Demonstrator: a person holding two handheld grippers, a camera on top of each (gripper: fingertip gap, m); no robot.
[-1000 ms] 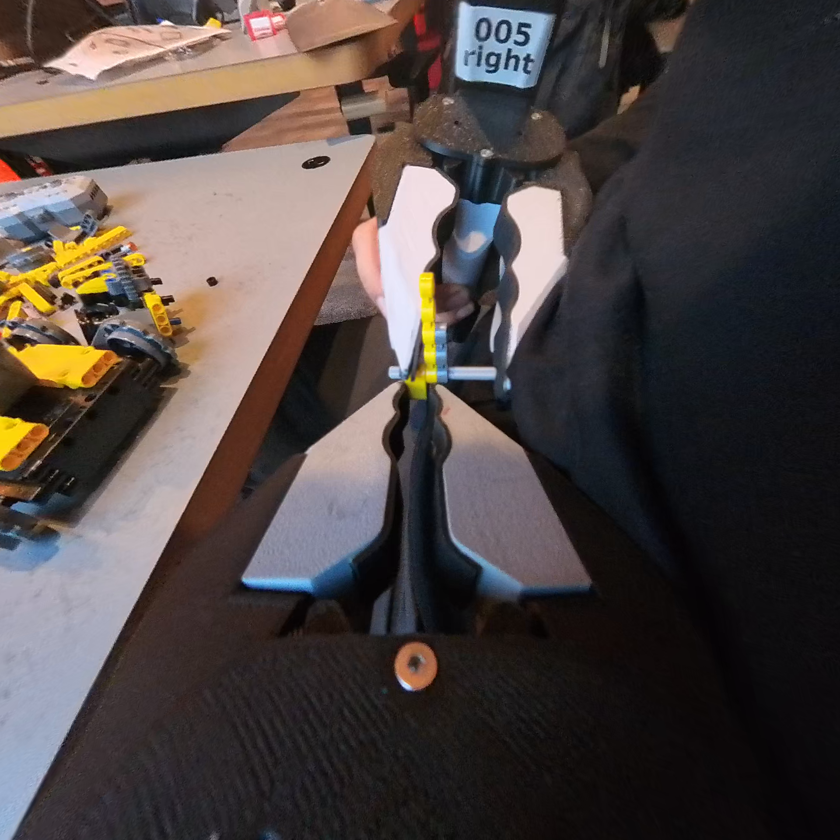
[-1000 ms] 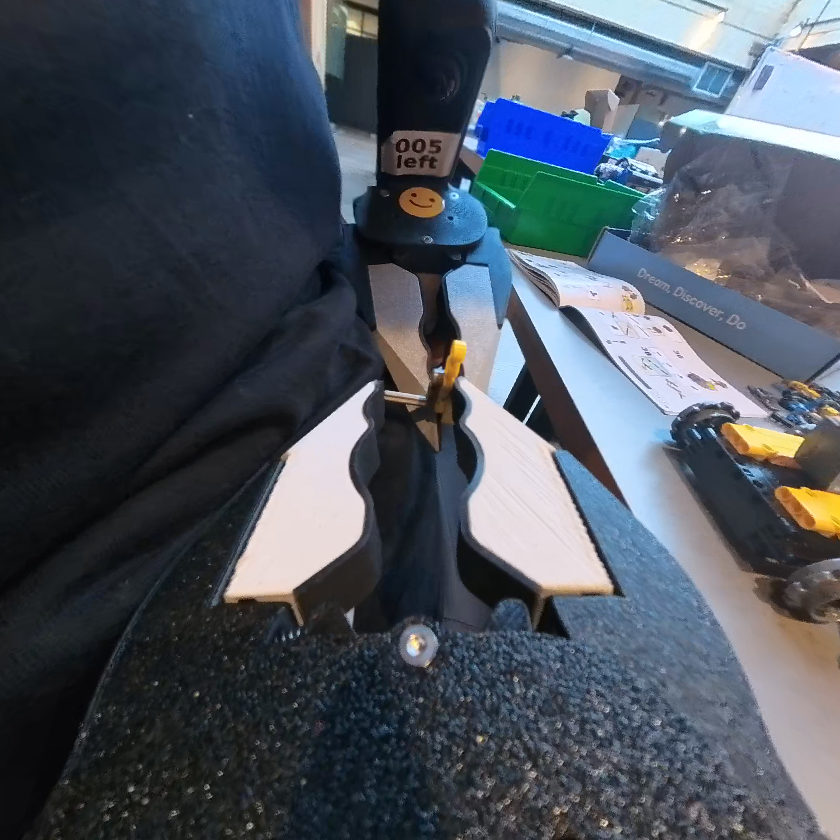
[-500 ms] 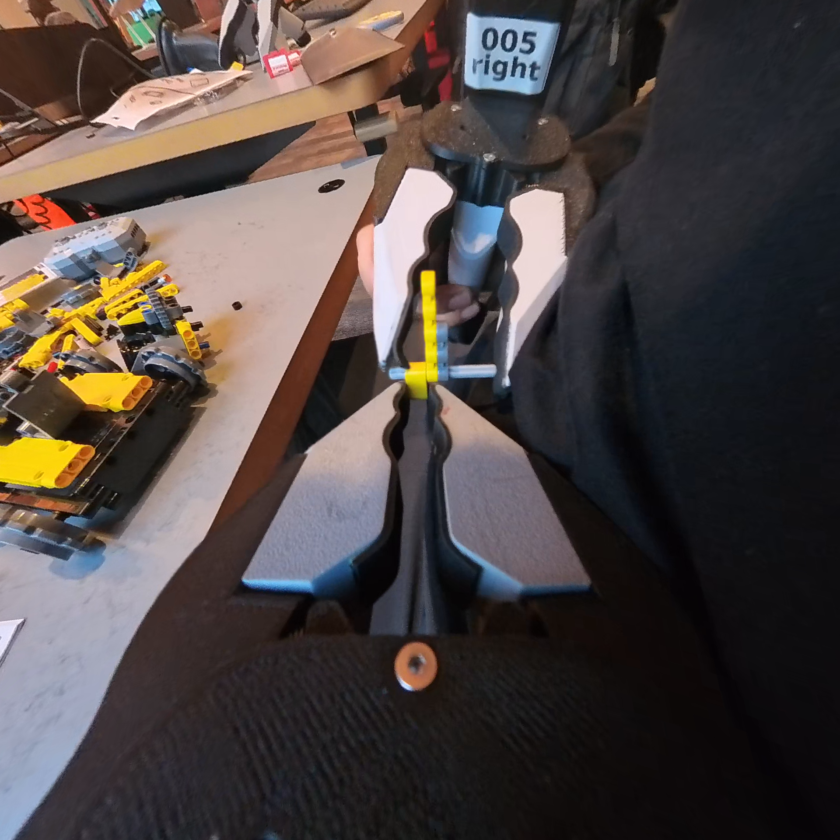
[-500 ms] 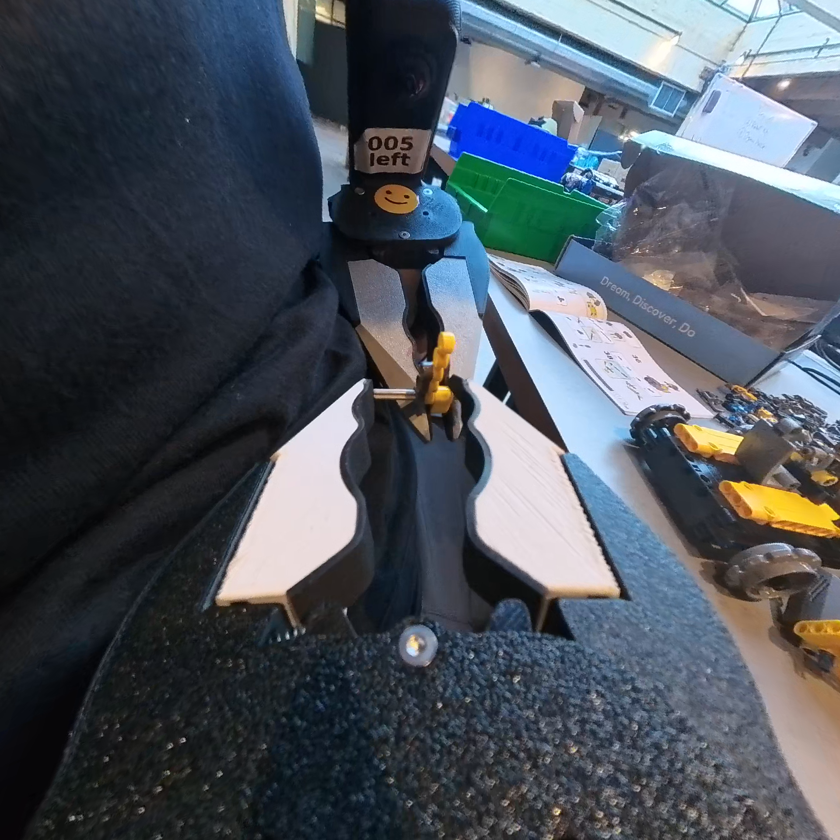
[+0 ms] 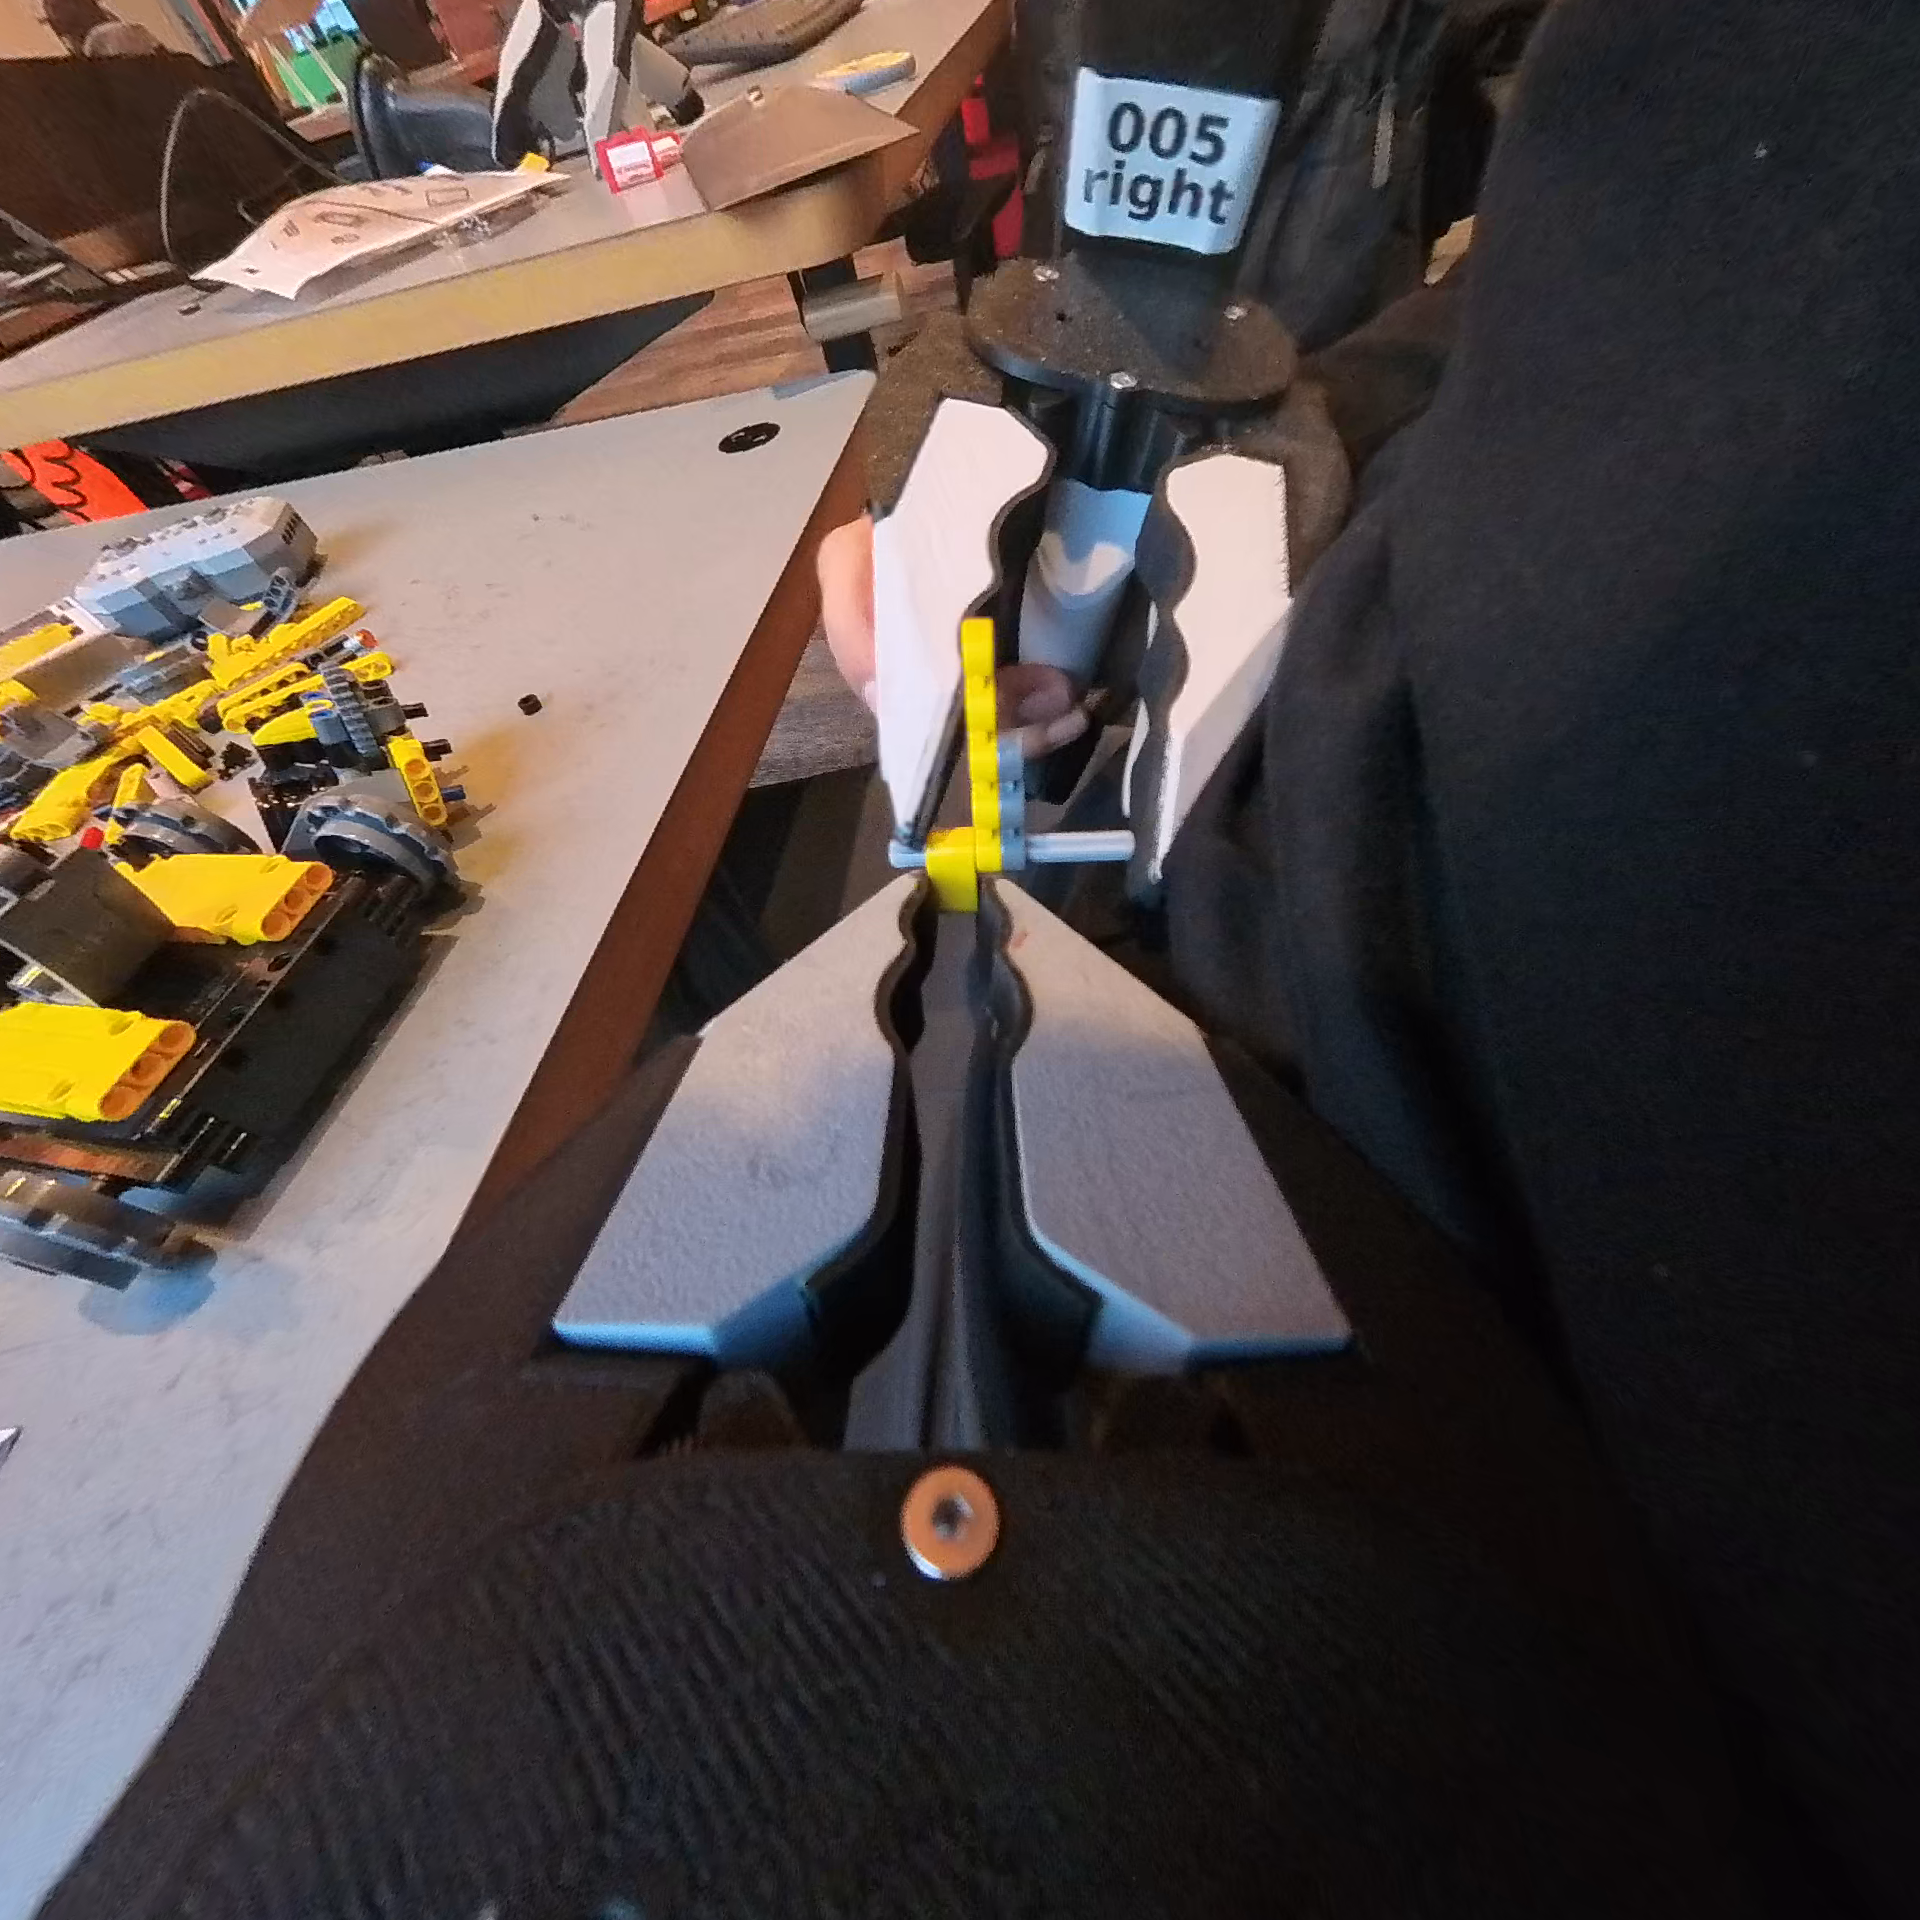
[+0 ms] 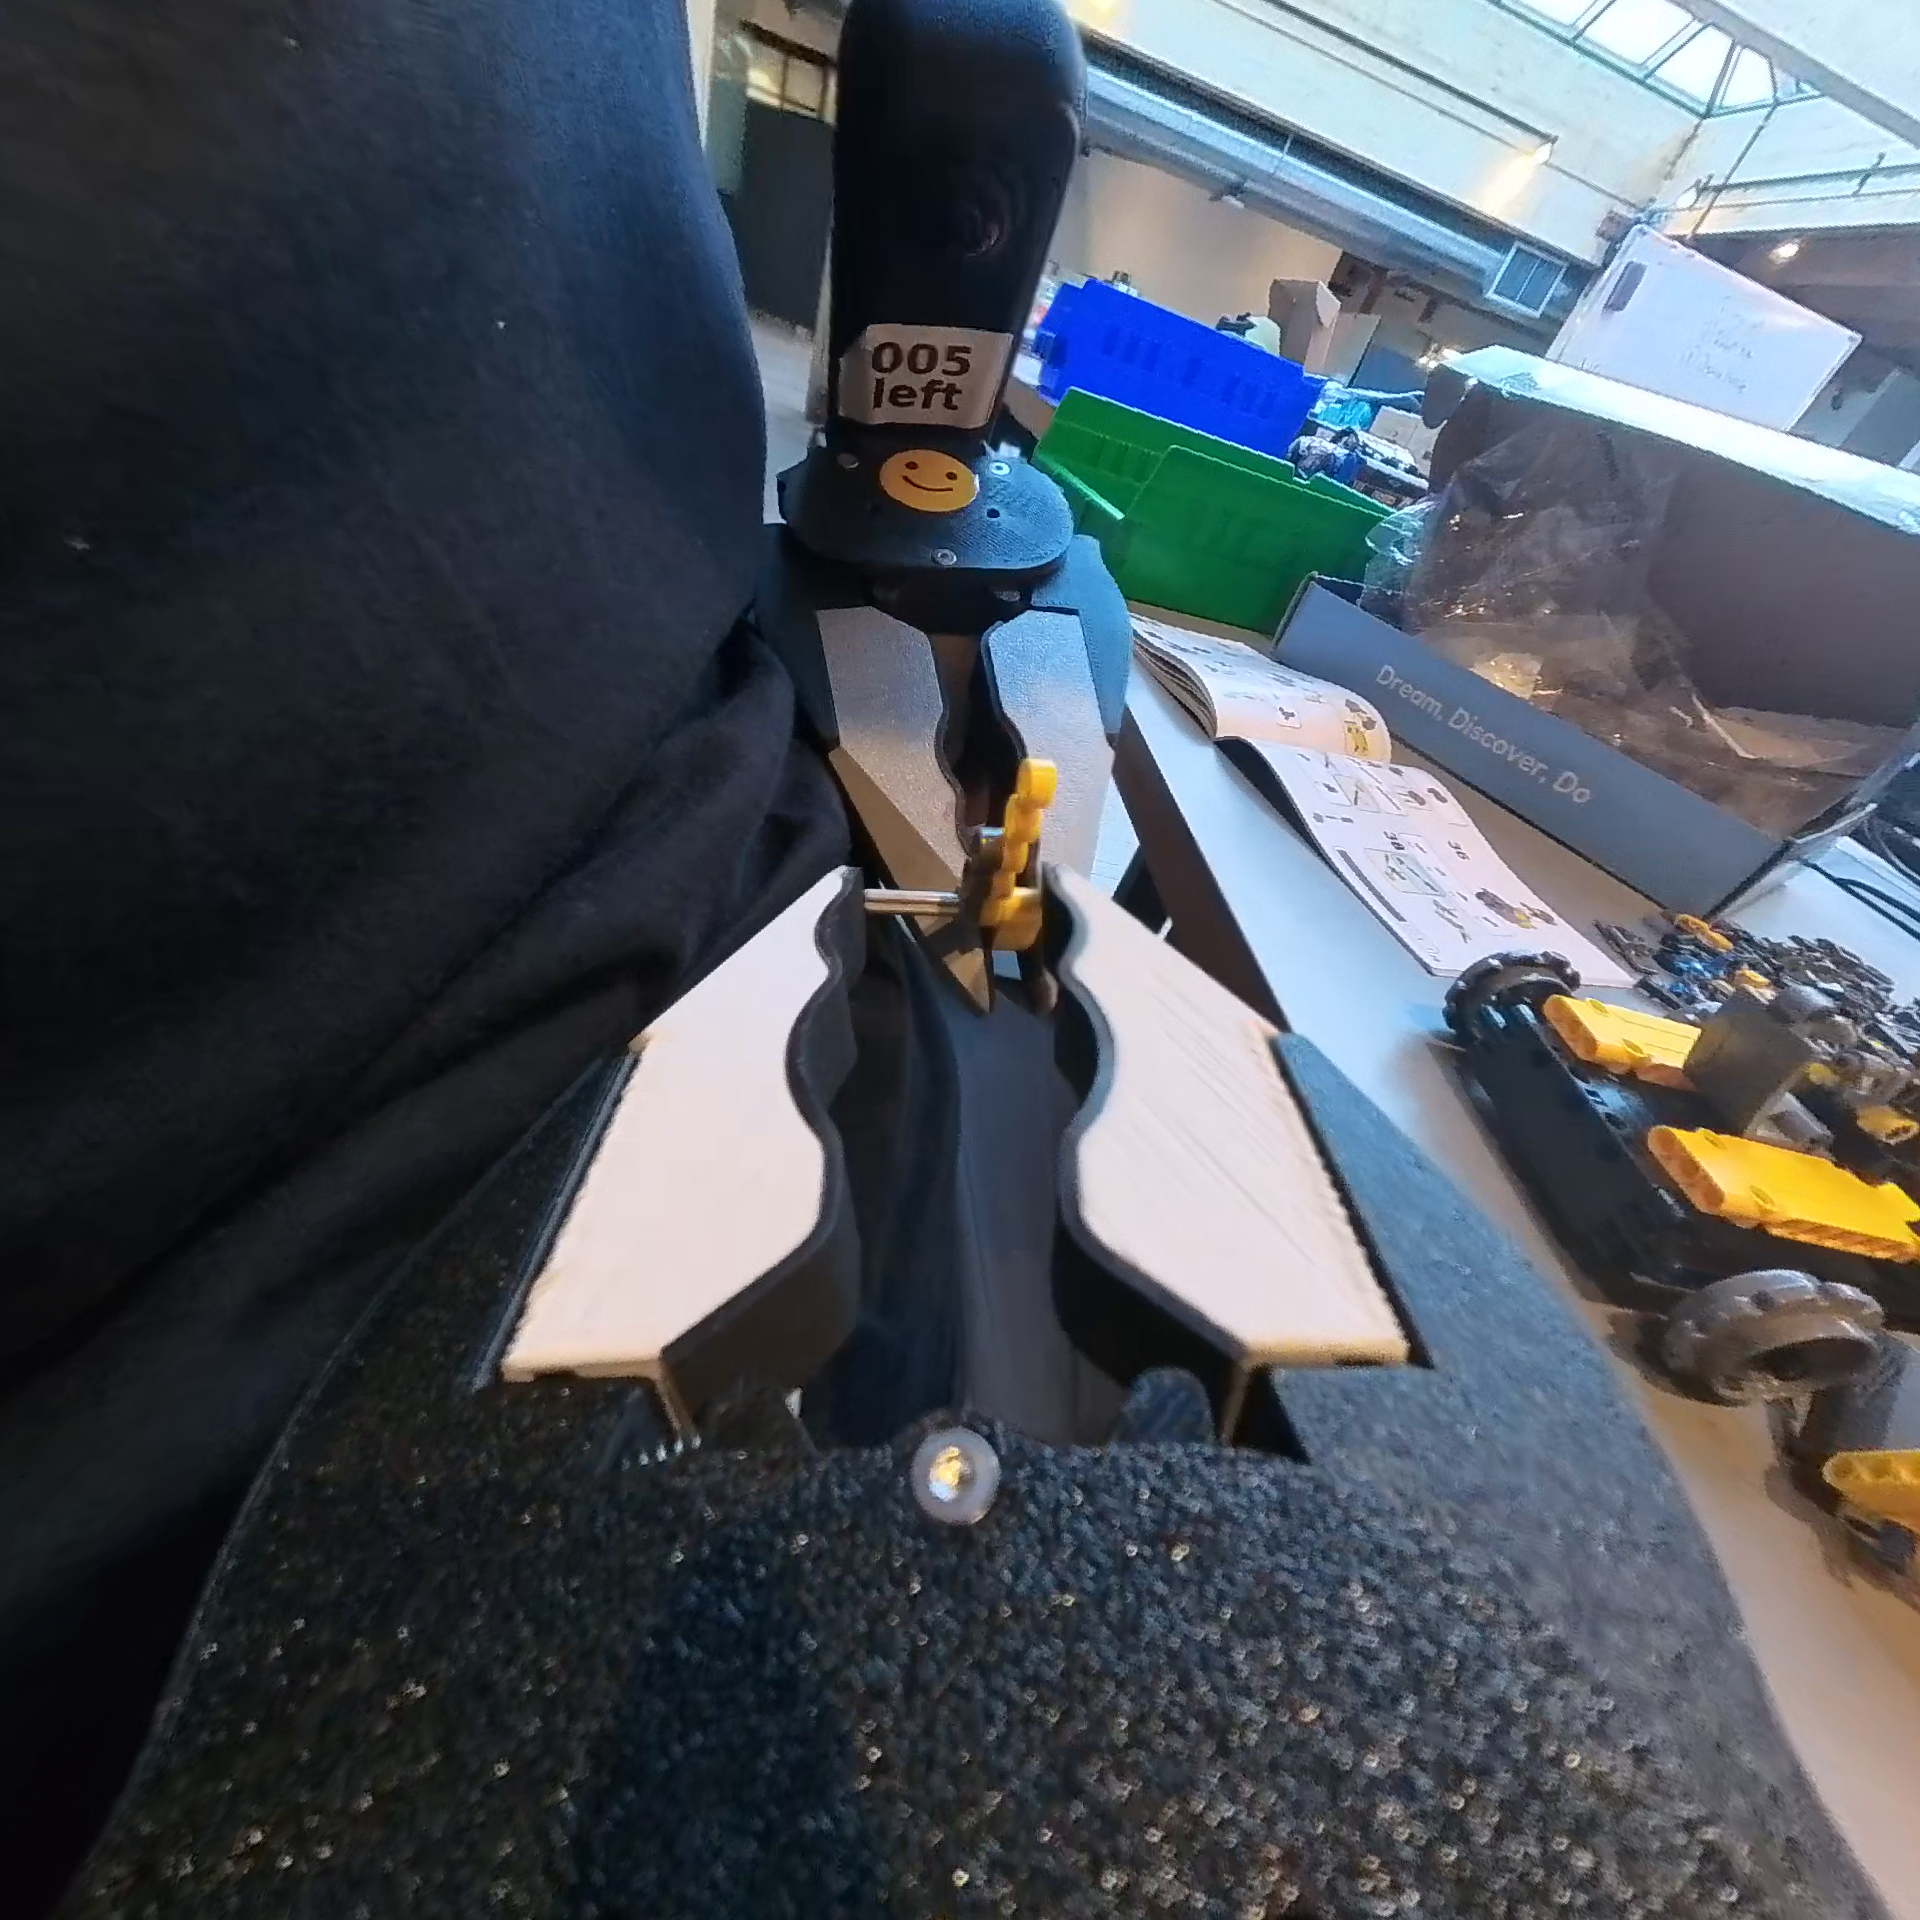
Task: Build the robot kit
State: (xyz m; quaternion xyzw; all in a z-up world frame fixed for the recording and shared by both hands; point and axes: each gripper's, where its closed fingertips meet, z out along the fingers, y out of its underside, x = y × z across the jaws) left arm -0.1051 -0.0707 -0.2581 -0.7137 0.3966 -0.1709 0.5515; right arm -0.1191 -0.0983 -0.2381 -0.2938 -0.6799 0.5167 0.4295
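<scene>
Two tongs tip-to-tip | left tongs [image 5: 956,899] pinch yellow beam [image 5: 977,748] | right tongs [image 6: 951,904] released, straddling grey axle [image 5: 1075,847]

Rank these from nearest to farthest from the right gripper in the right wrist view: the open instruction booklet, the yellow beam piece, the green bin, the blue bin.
1. The yellow beam piece, at the right gripper's tips, straight ahead.
2. The open instruction booklet, on the table to the right.
3. The green bin, behind the booklet, farther right.
4. The blue bin, behind the green one.
</scene>
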